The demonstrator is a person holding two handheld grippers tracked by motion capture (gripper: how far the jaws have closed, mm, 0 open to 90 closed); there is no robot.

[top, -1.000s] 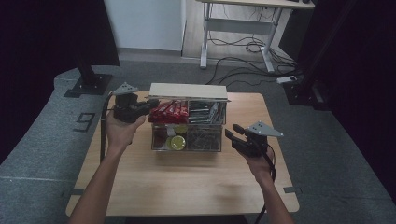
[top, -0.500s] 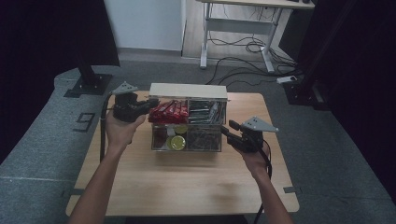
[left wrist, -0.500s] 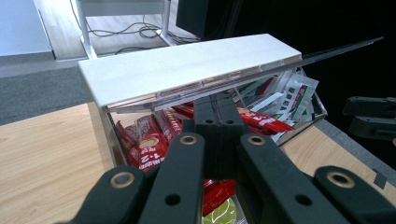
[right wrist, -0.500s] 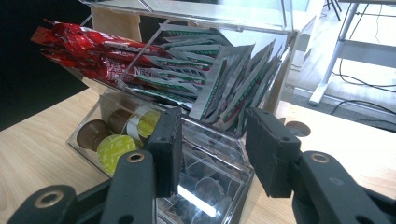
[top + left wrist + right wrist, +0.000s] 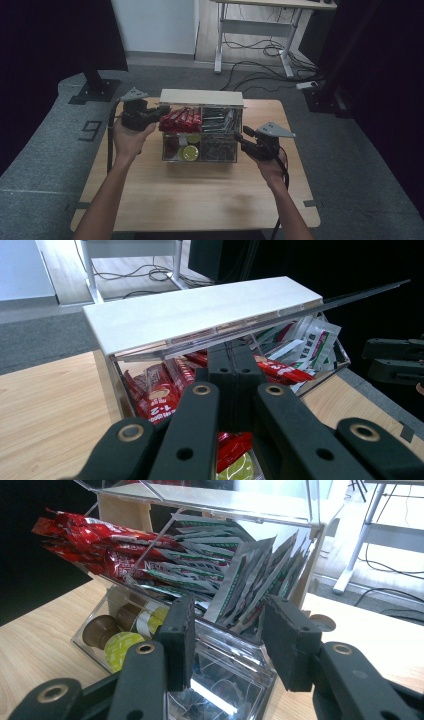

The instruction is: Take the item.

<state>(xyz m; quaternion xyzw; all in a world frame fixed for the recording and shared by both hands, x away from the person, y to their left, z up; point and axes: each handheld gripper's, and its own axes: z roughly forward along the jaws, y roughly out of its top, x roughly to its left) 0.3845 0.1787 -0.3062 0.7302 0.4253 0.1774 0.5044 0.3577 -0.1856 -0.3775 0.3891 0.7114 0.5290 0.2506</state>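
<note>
A clear compartment box point(image 5: 220, 159) stands mid-table with its white lid point(image 5: 201, 97) raised at the back. It holds red sachets point(image 5: 180, 119), silver-green sachets point(image 5: 217, 119) and coffee capsules point(image 5: 190, 152). My left gripper point(image 5: 162, 111) is at the box's left end, shut, its tips point(image 5: 232, 357) just under the lid point(image 5: 200, 310) and against the red sachets point(image 5: 160, 395); I see nothing between the jaws. My right gripper point(image 5: 240, 137) is at the box's right end, open point(image 5: 227, 625). Its jaws stand either side of the clear wall below the silver-green sachets point(image 5: 240, 575), not pressing it.
The box sits on a wooden table point(image 5: 200, 200) whose near half is bare. A yellow-green capsule point(image 5: 122, 647) and a brown one point(image 5: 97, 627) lie in the lower front compartment. Beyond the table are a desk frame and floor cables point(image 5: 260, 50).
My right gripper has moved a little to the left, closer to the box's right end. The left gripper has stayed where it was.
</note>
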